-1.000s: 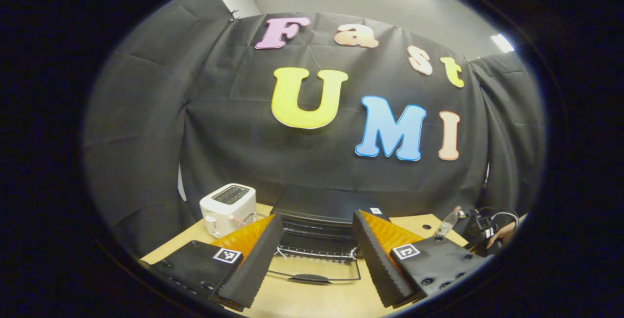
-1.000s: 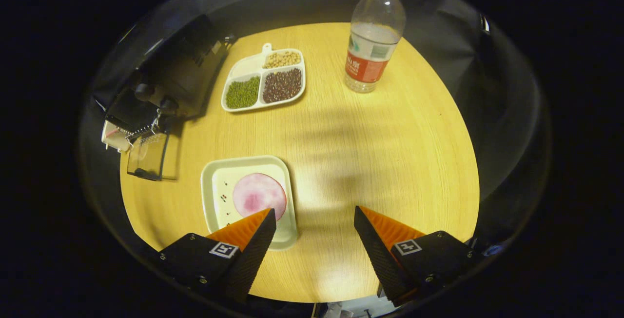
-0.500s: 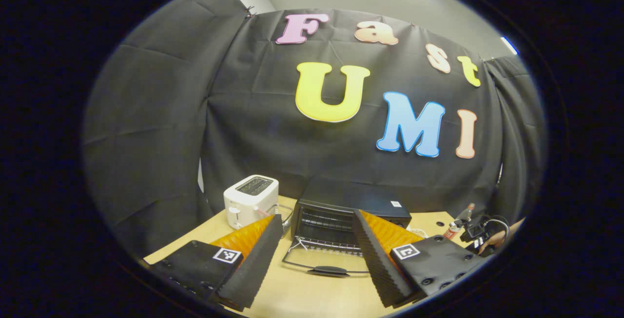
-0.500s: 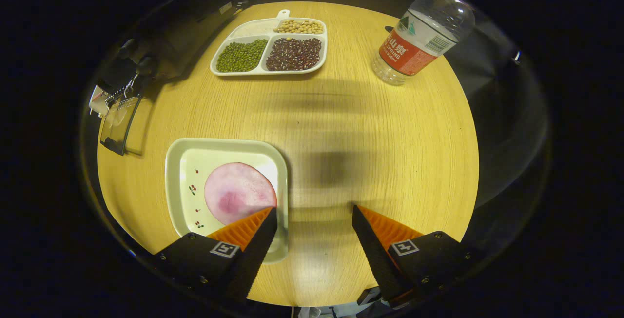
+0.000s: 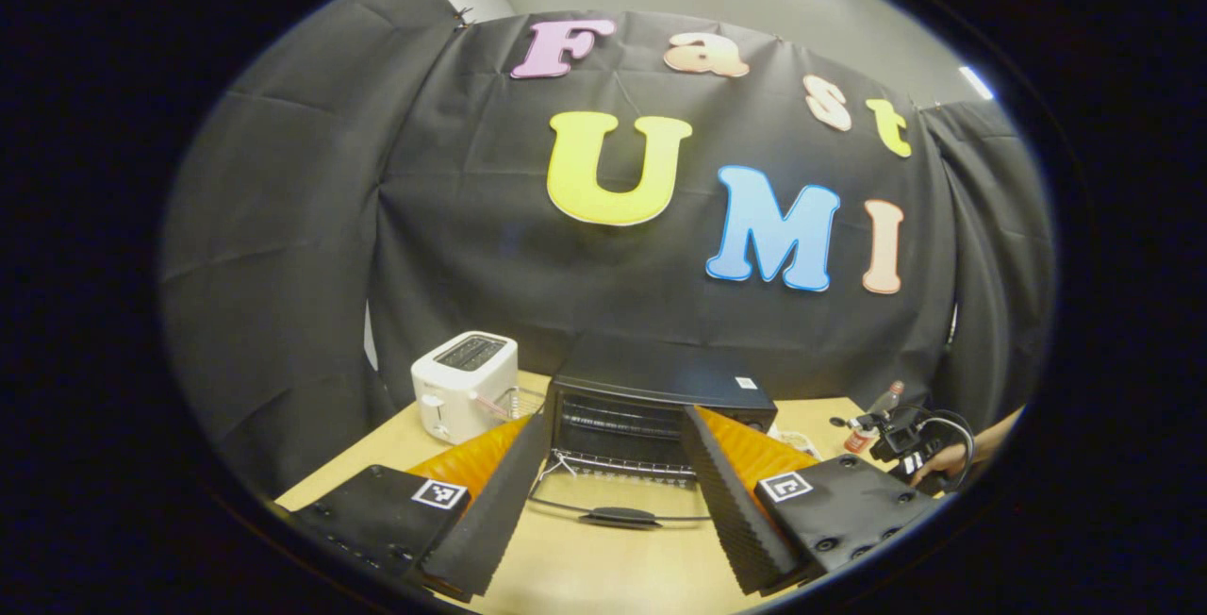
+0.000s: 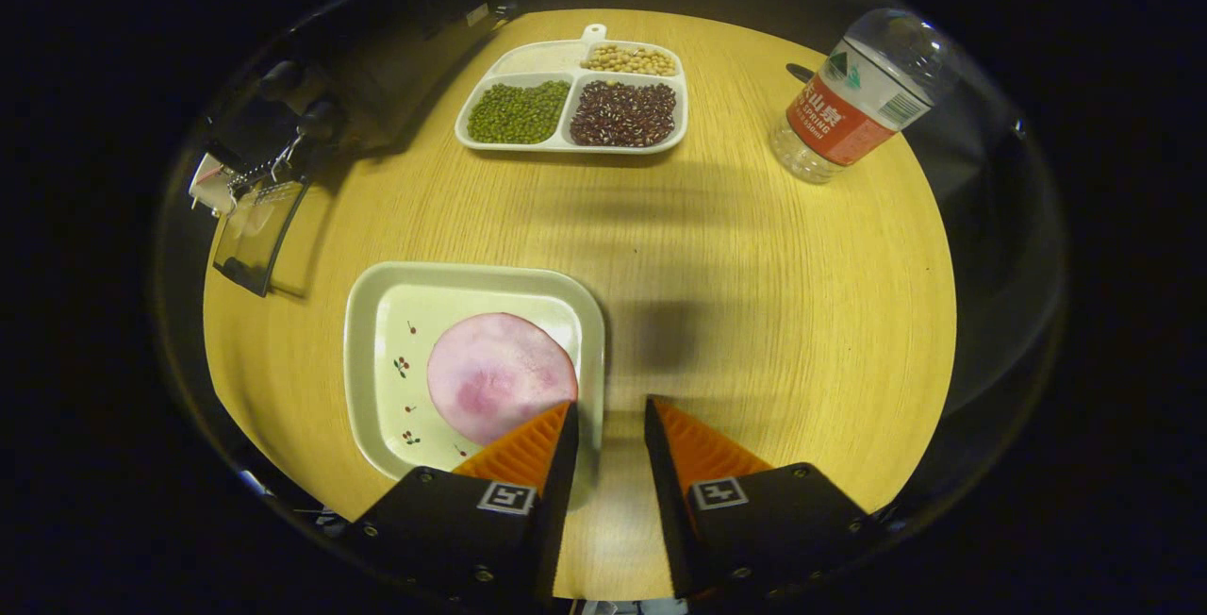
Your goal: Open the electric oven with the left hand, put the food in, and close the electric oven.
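Left gripper [image 5: 611,450]: fingers spread wide, nothing between them, hovering above the near part of the counter [image 5: 603,577] and pointing straight at the oven.
Oven [image 5: 660,398]: black electric oven at the far side of the counter, up against the booth cloth. Its glass door [image 5: 618,502] is dropped flat toward the camera, so it's open, and you can see the wire rack inside.
Toaster [image 5: 465,383]: white one, just left of the oven.
Right gripper [image 6: 606,412]: fingers pulled in to a narrow gap with the right rim of the plate sitting between the tips. Can't really tell if both fingers are pressing on the rim or just straddling it.
Plate [image 6: 372,313]: pale square one with little cherry prints, on the near left part of the counter in the right gripper view.
Food [image 6: 500,375]: round pink slice lying flat on the plate, toward its right half, its near edge tucked under the left finger.
Divided tray [image 6: 573,94]: white, far side of the counter, with green beans, dark red beans and yellowish beans in separate compartments.
Bottle [image 6: 853,96]: clear plastic with a red label, far right, well apart from the plate.
Other hand [image 5: 948,459]: a hand holding a gripper shows at the far right in the left gripper view.
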Tool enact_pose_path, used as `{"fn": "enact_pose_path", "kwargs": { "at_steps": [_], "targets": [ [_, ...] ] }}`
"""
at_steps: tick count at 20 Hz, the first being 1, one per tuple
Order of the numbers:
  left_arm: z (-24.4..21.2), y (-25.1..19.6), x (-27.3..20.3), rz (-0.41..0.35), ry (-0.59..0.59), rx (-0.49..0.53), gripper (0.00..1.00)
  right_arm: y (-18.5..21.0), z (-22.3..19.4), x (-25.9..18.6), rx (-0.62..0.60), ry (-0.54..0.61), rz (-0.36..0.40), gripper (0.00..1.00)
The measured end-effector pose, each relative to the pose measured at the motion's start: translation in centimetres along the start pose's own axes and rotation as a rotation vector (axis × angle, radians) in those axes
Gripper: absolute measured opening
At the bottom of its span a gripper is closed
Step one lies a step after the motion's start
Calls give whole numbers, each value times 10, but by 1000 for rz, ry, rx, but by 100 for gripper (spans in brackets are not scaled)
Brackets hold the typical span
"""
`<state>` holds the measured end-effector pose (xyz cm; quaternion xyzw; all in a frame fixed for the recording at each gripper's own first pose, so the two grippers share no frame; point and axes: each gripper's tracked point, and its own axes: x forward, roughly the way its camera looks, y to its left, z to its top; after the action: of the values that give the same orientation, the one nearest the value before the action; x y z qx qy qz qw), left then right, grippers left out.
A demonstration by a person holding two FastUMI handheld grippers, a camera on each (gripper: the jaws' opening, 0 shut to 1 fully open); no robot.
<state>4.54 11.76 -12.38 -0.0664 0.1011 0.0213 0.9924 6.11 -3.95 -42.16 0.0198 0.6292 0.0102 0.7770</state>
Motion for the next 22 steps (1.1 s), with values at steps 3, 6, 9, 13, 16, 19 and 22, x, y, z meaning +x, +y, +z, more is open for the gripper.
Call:
{"fn": "enact_pose_path", "kwargs": {
  "at_steps": [3,6,9,13,16,19,22],
  "targets": [
    [1,-3,-1,-3,3,-4,99,1,-2,1,43,8,87,13],
    [2,-4,-2,-4,4,-2,97,3,-7,1,179,21,188,1],
    [8,-9,-5,-4,-4,6,97,2,-12,-4,313,-15,319,1],
    [14,-17,-6,-1,-6,32,100,-1,-26,-12,528,-54,512,1],
    [18,-24,-6,-2,-10,44,97,-1,-35,-19,660,-92,632,1],
    [21,-32,-5,-11,-11,53,97,2,-37,-19,757,-126,713,1],
    [26,-39,-5,-21,-19,61,99,3,-36,-20,795,-153,743,1]
  ]
}}
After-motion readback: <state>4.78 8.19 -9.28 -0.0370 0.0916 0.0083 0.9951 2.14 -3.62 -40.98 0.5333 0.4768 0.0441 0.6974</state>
